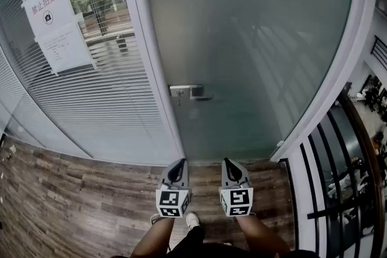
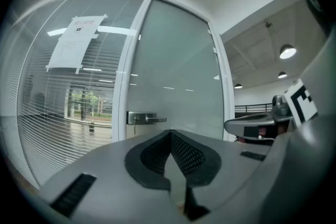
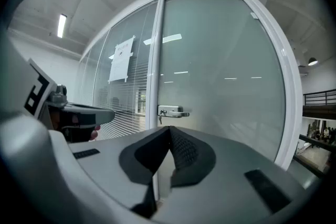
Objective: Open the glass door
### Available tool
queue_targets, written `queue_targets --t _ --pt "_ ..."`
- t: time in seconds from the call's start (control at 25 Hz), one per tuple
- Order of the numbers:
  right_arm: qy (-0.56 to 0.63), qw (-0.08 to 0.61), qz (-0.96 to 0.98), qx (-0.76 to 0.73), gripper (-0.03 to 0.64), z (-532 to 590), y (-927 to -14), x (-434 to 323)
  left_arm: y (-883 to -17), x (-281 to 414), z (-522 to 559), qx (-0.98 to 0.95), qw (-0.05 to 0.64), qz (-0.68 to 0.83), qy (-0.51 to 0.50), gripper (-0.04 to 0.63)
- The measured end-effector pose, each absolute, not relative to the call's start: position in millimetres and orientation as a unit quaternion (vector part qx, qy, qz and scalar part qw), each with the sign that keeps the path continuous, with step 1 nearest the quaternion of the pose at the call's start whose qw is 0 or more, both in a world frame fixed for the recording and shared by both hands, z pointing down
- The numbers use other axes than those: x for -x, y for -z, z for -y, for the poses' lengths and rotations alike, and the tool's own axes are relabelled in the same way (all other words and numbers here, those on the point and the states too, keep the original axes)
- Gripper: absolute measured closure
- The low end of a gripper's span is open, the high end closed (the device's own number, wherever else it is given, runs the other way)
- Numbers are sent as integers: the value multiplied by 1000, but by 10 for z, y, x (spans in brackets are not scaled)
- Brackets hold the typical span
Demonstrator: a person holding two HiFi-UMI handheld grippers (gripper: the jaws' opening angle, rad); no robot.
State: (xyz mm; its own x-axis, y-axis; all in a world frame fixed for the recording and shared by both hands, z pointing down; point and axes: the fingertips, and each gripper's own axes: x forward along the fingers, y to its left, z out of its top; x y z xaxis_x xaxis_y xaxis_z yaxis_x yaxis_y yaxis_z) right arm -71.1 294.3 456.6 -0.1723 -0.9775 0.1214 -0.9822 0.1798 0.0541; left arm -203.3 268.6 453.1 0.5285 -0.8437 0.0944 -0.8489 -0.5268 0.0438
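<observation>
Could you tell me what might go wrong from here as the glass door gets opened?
1. Both the left gripper and right gripper are shut; closed jaws may slide off the slim lever handle when pressing it.
2. A key hangs beside the lever; a gripper could snag it.

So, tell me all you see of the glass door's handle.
The handle is a silvery metal lever on a rectangular plate, fixed at the left edge of the frosted glass door, beside the white frame. The lever lies level and points right. A small key seems to hang under the plate. Nothing touches it.
</observation>
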Motion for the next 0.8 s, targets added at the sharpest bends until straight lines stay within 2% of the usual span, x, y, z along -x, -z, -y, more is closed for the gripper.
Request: queue_targets --t 0.24,0.44,0.8 --pt "-17 83 753 -652 603 -2253 -4600 799 -4628 2207 -1974 -874 64 480 -36 592" --pt "-11 84 752 -653 603 -1818 -4526 766 -4659 2224 -1530 -876 49 478 -41 592" --pt "2 124 814 -568 601 -798 -4526 715 -4796 1965 -841 -863 58 497 -72 592"
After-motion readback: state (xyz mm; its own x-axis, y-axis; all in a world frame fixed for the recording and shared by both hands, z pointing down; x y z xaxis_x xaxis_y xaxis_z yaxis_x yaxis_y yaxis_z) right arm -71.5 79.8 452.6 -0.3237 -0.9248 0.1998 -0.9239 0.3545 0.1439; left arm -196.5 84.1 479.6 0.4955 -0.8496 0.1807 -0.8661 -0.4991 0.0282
